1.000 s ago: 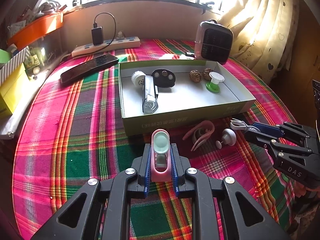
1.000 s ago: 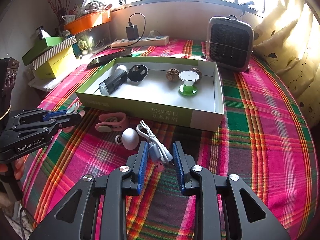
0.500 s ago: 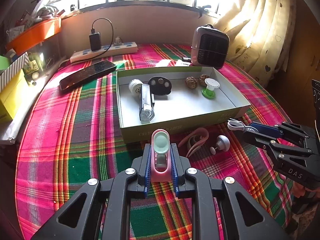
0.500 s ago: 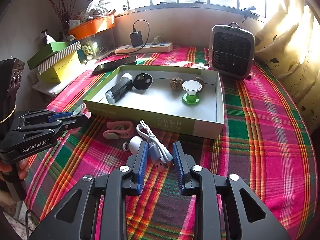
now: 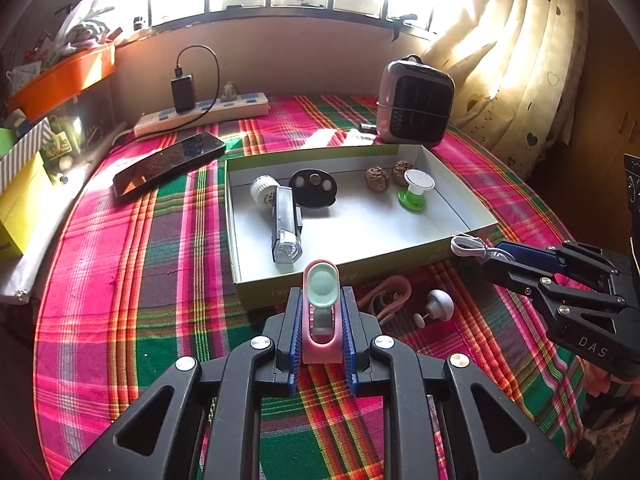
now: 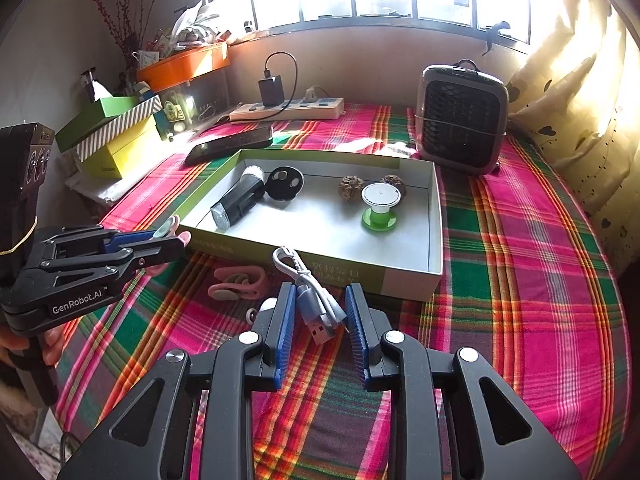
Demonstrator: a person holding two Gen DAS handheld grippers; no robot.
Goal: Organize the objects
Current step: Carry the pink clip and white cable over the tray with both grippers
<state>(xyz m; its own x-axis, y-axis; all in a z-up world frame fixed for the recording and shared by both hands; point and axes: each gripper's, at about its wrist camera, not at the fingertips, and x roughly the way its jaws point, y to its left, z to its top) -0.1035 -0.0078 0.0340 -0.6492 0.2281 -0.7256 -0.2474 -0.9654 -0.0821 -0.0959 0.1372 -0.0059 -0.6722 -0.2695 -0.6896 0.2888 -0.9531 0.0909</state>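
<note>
Two wrist fisheyes, near, angled down over the shared green box (image 5: 256,288) (image 6: 320,268).

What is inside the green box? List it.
Inside the green box: a black flashlight, a black disc with holes, two walnuts, a white-and-green spool. The floor behind the near wall is hidden.

Counted now: two grippers (image 5: 320,316) (image 6: 320,320), one box (image 5: 460,204), two walnuts (image 5: 377,178), two pink clips (image 5: 321,312), one cable (image 6: 308,296), one phone (image 5: 168,162), one heater (image 5: 416,106).

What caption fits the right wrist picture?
Right gripper holding a cable near the box on the tablecloth.
</note>
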